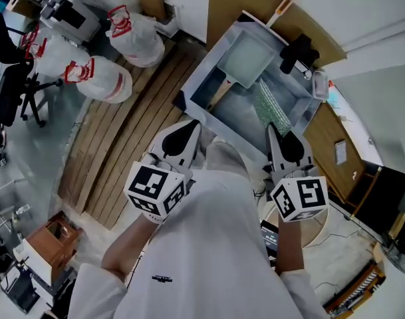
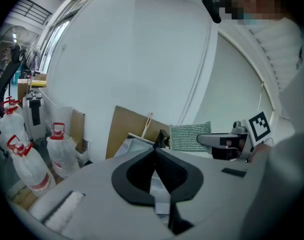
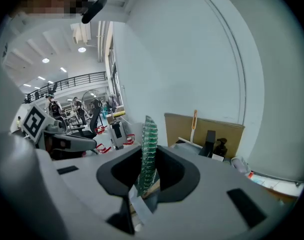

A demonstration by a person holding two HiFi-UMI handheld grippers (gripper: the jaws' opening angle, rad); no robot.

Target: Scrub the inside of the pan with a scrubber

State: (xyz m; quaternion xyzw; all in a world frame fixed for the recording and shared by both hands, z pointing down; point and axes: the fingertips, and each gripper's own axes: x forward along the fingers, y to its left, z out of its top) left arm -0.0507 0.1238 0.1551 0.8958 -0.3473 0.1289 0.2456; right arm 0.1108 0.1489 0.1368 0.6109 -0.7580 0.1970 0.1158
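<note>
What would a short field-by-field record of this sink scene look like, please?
pan: square, wooden handle, lying in the sink
scrubber: green mesh, held edge-up, apart from the pan
right gripper: shut on the scrubber
left gripper: shut, nothing between its jaws
scrubbing: not yet begun

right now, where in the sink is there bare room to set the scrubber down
The sink floor is bare near you, between the pan handle and the scrubber in the right gripper. A smaller patch lies right of the scrubber. The pan fills the far left corner; the far right rim is crowded around the faucet.
</note>
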